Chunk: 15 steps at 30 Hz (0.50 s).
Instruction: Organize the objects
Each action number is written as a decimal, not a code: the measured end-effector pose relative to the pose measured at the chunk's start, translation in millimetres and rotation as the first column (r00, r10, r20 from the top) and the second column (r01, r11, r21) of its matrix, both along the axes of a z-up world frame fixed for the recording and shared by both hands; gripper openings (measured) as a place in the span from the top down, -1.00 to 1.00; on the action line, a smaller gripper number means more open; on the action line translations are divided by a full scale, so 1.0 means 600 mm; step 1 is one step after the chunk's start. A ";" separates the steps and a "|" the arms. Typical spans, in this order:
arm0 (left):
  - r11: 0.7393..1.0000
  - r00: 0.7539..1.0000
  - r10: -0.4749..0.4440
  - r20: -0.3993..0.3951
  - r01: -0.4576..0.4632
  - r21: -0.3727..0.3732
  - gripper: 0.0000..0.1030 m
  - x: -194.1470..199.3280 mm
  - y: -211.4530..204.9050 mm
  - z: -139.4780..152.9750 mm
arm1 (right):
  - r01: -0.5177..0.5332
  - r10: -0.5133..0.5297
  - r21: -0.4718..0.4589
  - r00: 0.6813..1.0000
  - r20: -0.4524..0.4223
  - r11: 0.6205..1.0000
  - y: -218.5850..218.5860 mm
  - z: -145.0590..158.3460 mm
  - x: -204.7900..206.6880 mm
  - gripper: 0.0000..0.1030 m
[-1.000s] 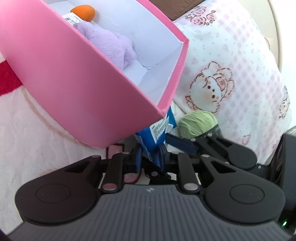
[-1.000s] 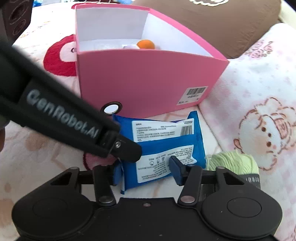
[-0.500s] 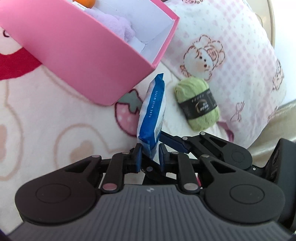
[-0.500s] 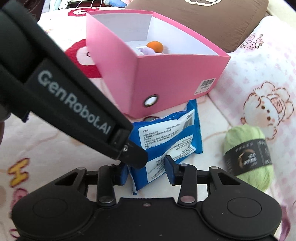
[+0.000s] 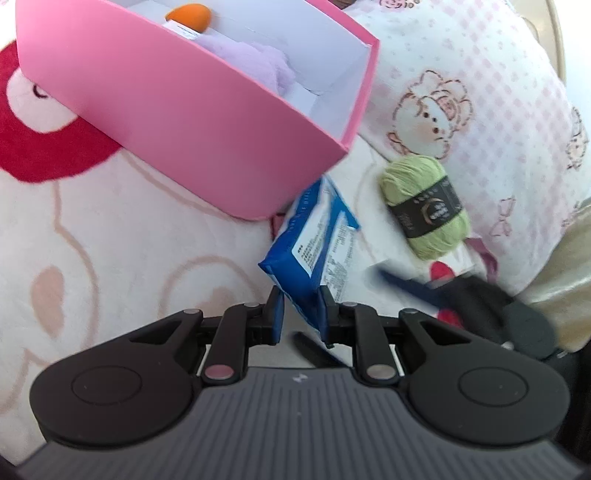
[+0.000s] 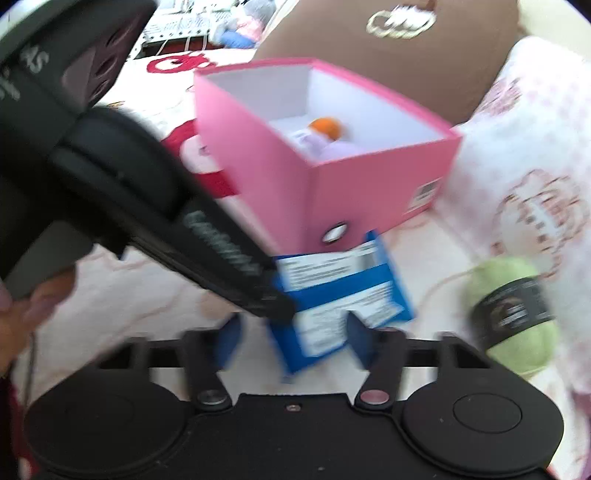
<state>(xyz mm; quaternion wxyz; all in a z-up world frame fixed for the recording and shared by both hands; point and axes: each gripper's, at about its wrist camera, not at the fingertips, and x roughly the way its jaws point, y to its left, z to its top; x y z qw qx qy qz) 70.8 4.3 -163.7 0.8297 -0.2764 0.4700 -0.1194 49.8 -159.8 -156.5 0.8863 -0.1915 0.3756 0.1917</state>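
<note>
Cartoon blanket (image 5: 110, 258), blue wipes pack (image 5: 314, 254) pinched between left gripper (image 5: 301, 314) fingers, right gripper (image 6: 291, 341) fingers spread.

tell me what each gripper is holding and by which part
The left gripper pinches the blue wet-wipes pack by its near bottom corner; the right gripper holds nothing.

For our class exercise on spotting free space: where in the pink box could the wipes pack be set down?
Inside the box, the white floor at the near corner, between the purple plush and the walls, is bare. The far end is crowded with the plush and an orange piece. The left gripper holds the pack.
</note>
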 end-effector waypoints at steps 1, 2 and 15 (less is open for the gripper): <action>1.000 1.000 0.001 0.003 -0.001 0.010 0.66 0.001 -0.001 -0.001 | -0.001 0.001 -0.014 1.000 0.028 1.000 -0.008 0.003 0.003 -0.76; 1.000 1.000 0.008 0.007 -0.008 0.017 0.66 0.002 -0.001 -0.002 | -0.018 0.020 -0.033 0.999 0.042 0.999 -0.017 0.004 0.010 -0.82; 0.999 0.998 0.050 -0.031 -0.050 -0.004 0.62 0.015 0.011 -0.027 | -0.149 0.144 -0.109 0.988 -0.055 0.983 -0.051 -0.021 0.107 -0.90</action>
